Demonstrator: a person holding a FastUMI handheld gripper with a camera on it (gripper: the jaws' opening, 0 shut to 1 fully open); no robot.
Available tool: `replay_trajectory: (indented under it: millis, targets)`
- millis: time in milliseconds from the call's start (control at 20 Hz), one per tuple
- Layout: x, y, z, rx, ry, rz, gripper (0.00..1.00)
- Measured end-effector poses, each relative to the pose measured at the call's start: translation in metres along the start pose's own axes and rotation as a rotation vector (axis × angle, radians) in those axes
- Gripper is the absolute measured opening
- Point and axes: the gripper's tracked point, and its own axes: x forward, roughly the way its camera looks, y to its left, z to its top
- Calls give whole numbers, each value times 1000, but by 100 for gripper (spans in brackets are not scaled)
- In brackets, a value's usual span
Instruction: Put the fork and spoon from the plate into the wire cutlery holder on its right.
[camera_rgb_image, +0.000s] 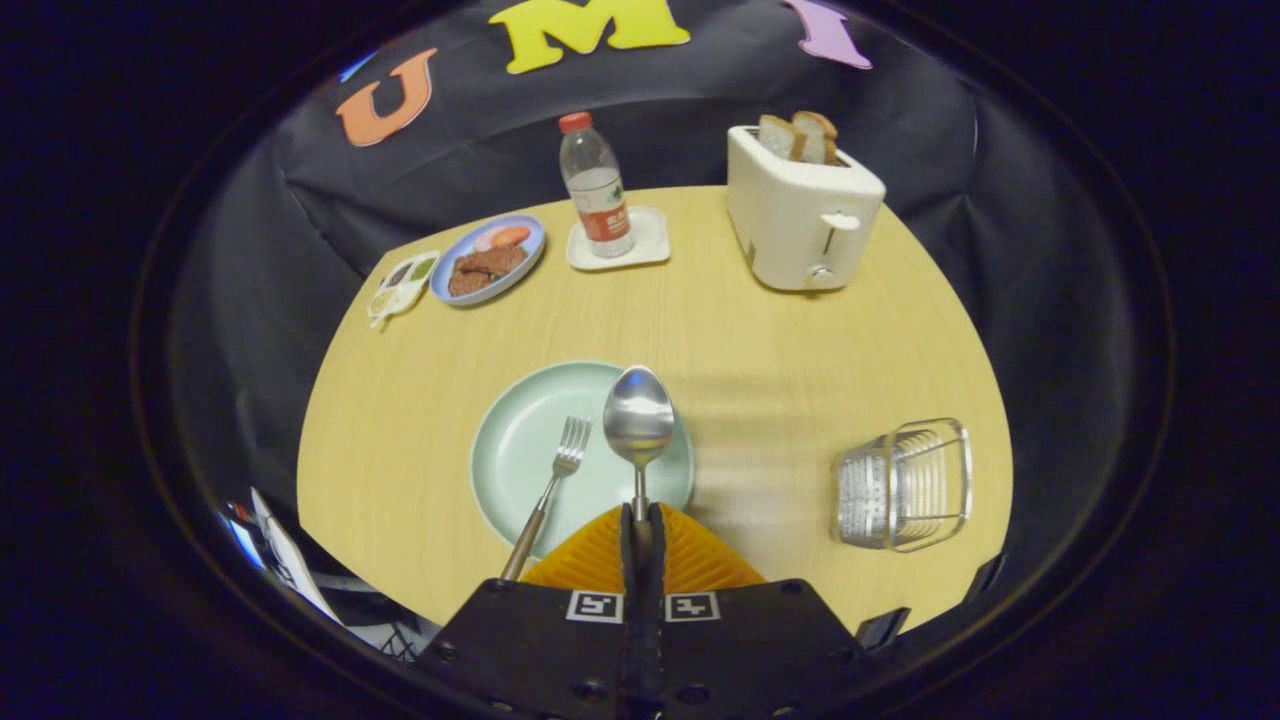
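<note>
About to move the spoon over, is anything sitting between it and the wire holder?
Nothing visible. The claw is shut on the spoon, and bare table lies between it and the wire holder.

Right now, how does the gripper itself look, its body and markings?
The gripper has a flat black body with screw holes and two small square black-and-white markers near the front. Its two ribbed, wedge-shaped fingers meet along a narrow dark slit.

Gripper-mounted fisheye cam, high fwd-down angle over fingers (600, 550) onto table (400, 480).
</note>
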Motion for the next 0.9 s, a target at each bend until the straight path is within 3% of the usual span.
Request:
replay_trajectory:
  millis: [400, 600, 900]
  targets:
    - [-81, -128, 11, 37, 86, -66, 1]
    - [-78, -165, -10, 37, 194, -88, 1]
    - [-44, -169, -35, 135, 376, -19, 1]
